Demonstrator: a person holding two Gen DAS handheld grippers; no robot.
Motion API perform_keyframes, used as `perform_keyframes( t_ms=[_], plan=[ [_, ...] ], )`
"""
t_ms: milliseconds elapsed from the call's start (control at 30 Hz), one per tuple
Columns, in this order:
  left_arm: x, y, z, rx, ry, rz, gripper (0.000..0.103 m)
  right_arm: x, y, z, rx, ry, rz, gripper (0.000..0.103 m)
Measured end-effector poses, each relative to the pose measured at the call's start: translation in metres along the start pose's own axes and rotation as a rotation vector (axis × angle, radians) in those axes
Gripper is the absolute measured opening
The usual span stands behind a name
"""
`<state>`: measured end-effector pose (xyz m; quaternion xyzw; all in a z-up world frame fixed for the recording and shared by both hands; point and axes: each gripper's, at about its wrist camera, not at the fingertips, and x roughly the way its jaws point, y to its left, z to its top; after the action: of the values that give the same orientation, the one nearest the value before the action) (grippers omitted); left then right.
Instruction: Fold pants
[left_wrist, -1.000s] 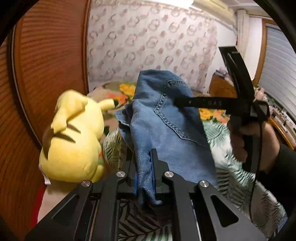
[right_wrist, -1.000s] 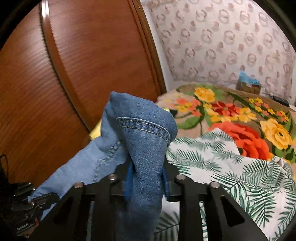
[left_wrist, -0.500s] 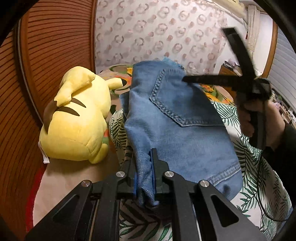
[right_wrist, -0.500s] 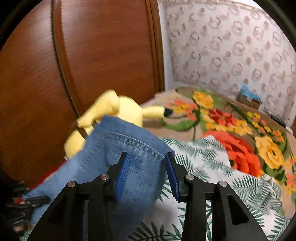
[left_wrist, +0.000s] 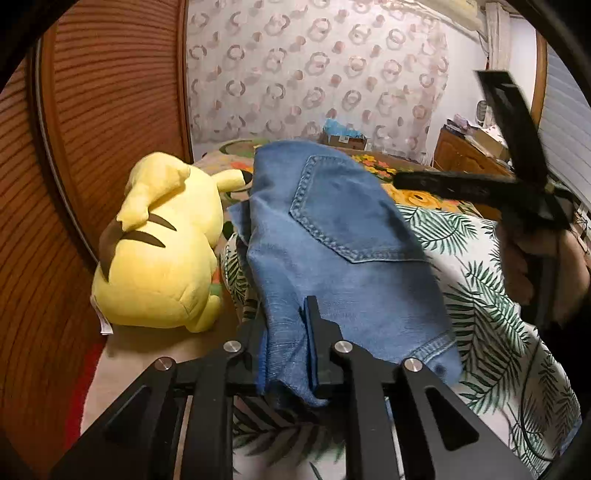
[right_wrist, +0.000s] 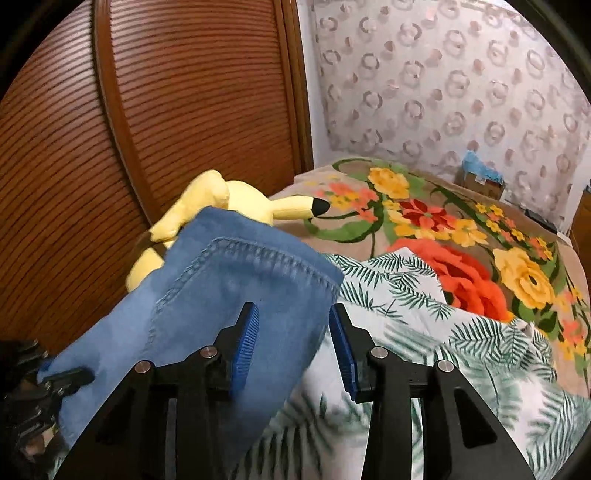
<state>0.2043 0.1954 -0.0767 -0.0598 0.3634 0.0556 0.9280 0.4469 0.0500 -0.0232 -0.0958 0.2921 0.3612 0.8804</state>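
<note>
The blue denim pants (left_wrist: 351, 266) lie folded on the leaf-print sheet (left_wrist: 480, 295), back pocket up. My left gripper (left_wrist: 284, 321) still has the near edge of the denim bunched between its pads, and its jaws are opening. In the right wrist view the pants (right_wrist: 229, 280) spread below my right gripper (right_wrist: 291, 332). That gripper is open; its blue pads stand apart over the denim corner without pressing it. A hand holds the right gripper (left_wrist: 400, 181), blurred, at the right of the left wrist view. The left gripper (right_wrist: 66, 376) shows at the lower left on the denim edge.
A yellow plush toy (left_wrist: 159, 251) lies left of the pants against the ribbed wooden headboard (left_wrist: 92, 129). A floral blanket (right_wrist: 443, 236) covers the far bed. A cardboard box (right_wrist: 480, 181) and a wooden cabinet (left_wrist: 465, 158) stand by the patterned wall.
The right gripper let go of the raised denim and drew back open. The pants dropped from a hanging bunch to lying flat on the sheet. The left jaws have widened slightly.
</note>
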Motion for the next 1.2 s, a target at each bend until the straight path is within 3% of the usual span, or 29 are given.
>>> perform_keyframes(
  t_ms=[133, 233, 300, 367, 467, 833, 1100, 1200],
  plan=[
    [-0.016, -0.011, 0.002, 0.011, -0.026, 0.013, 0.024, -0.041, 0.002, -0.023, 0.010, -0.027, 0.001, 0.041],
    [-0.031, -0.019, 0.003, 0.025, -0.058, 0.028, 0.037, -0.069, 0.002, -0.039, 0.022, -0.041, -0.004, 0.041],
    [-0.042, -0.023, 0.004, 0.030, -0.089, 0.019, 0.052, -0.087, 0.002, -0.049, 0.023, -0.056, -0.015, 0.041],
    [-0.052, -0.030, 0.004, 0.040, -0.107, 0.011, 0.056, -0.103, 0.003, -0.058, 0.021, -0.065, -0.028, 0.041],
    [-0.063, -0.041, 0.002, 0.053, -0.128, 0.001, 0.070, -0.129, 0.006, -0.073, 0.020, -0.081, -0.053, 0.041],
    [-0.105, -0.087, -0.013, 0.126, -0.173, -0.074, 0.078, -0.226, 0.023, -0.126, 0.066, -0.144, -0.115, 0.041],
    [-0.129, -0.117, -0.027, 0.149, -0.198, -0.130, 0.101, -0.282, 0.042, -0.158, 0.099, -0.185, -0.149, 0.041],
    [-0.139, -0.129, -0.031, 0.162, -0.213, -0.135, 0.101, -0.301, 0.048, -0.168, 0.111, -0.202, -0.165, 0.041]
  ],
)
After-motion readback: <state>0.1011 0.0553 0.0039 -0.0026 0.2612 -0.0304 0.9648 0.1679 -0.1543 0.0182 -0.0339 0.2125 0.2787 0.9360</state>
